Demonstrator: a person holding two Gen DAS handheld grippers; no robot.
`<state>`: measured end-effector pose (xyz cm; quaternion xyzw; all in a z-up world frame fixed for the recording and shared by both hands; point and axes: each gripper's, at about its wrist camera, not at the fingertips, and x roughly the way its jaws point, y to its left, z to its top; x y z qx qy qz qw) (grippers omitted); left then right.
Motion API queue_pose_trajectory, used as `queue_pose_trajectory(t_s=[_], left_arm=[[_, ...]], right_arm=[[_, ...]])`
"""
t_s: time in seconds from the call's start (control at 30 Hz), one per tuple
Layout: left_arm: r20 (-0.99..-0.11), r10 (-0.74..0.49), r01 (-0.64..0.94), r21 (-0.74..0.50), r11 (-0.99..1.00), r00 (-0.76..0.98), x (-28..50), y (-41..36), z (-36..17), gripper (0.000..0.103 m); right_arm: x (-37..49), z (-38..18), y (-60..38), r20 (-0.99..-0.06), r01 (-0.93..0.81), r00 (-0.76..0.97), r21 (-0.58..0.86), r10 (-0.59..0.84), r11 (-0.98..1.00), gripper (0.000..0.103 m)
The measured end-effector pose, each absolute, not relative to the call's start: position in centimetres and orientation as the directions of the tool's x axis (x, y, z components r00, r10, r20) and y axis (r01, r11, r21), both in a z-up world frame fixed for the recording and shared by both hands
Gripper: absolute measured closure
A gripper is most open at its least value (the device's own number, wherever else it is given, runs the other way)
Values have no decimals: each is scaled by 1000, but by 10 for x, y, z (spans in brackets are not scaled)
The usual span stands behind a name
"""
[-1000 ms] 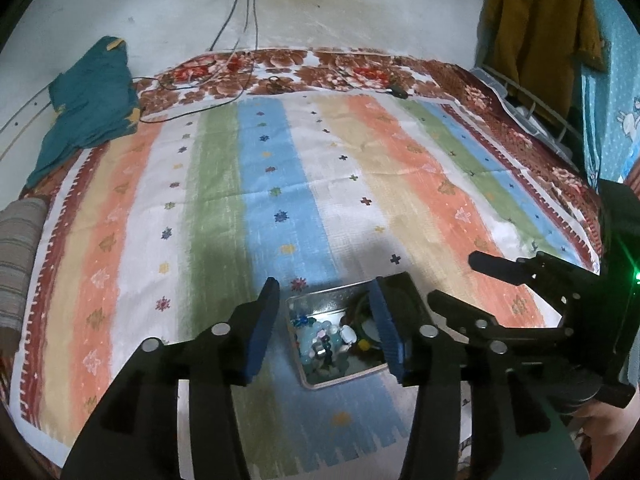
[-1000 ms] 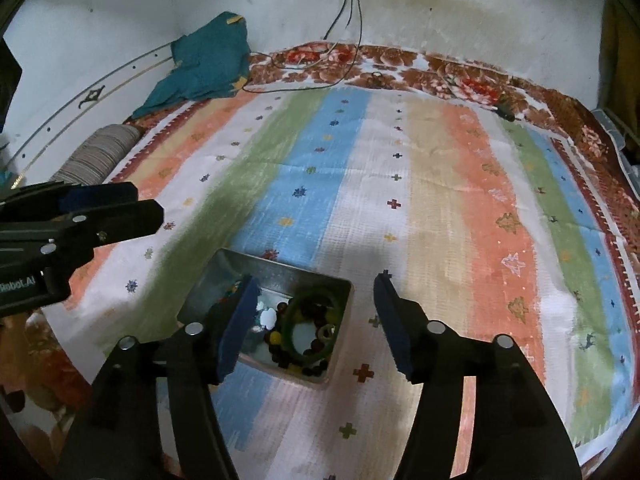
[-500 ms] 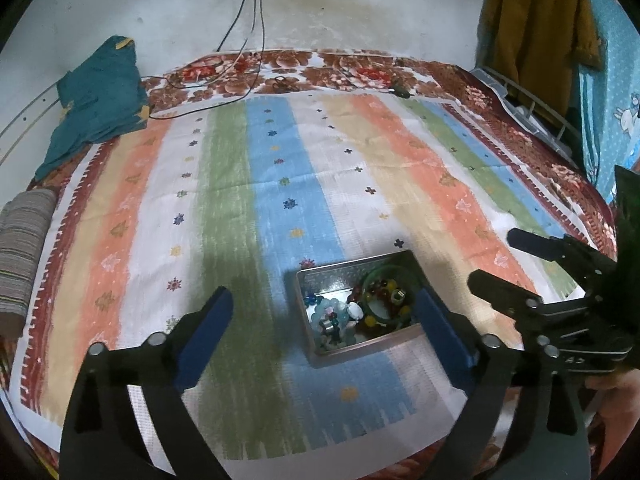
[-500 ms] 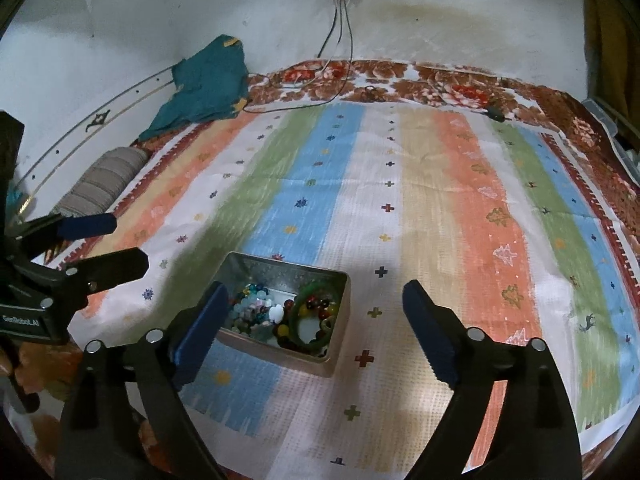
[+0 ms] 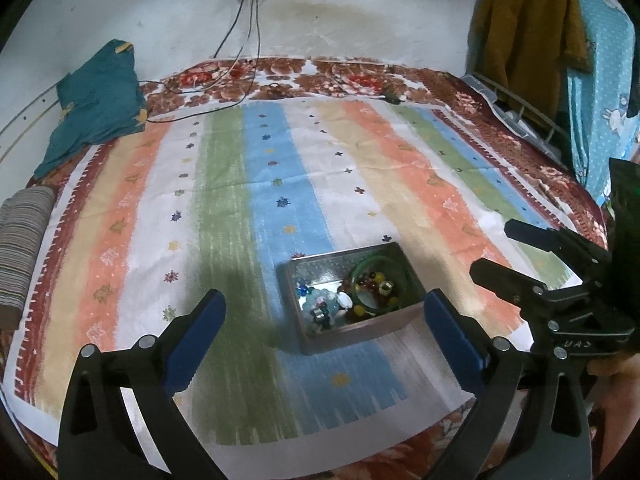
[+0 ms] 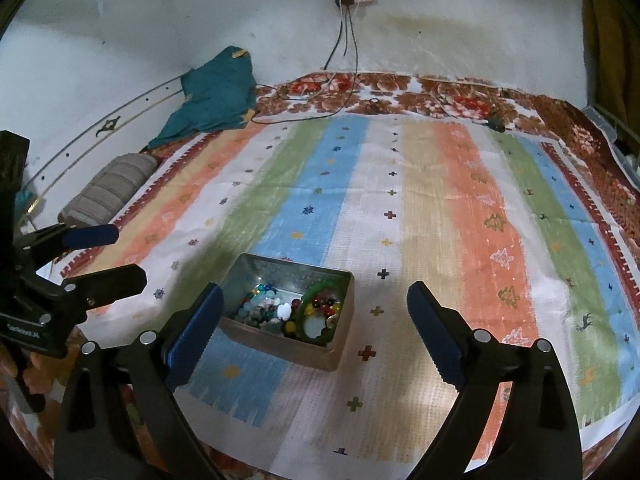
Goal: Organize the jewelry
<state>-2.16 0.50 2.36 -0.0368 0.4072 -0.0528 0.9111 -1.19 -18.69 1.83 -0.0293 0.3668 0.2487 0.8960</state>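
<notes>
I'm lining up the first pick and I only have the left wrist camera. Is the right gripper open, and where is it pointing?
Observer: The right gripper is open wide and empty. Its own camera frames the tin between its fingers, nearer the left one.
Operator: What sits inside the green bangle? The tin's near wall blocks me.
Observer: A pale round piece lies inside the green bangle, at its near end.
Operator: How does my gripper look from outside?
Observer: The left gripper shows side-on, left of the tin, jaws apart, holding nothing.
</notes>
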Motion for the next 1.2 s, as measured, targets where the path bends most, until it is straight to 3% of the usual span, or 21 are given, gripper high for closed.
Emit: queue_pose_trajectory(t_s=[1.2], left_arm=[[-731,-53,41,-34,999,680,-22,3,25,6]], right_arm=[[-24,18,-185,-669,-482,597,140,442,865,9]])
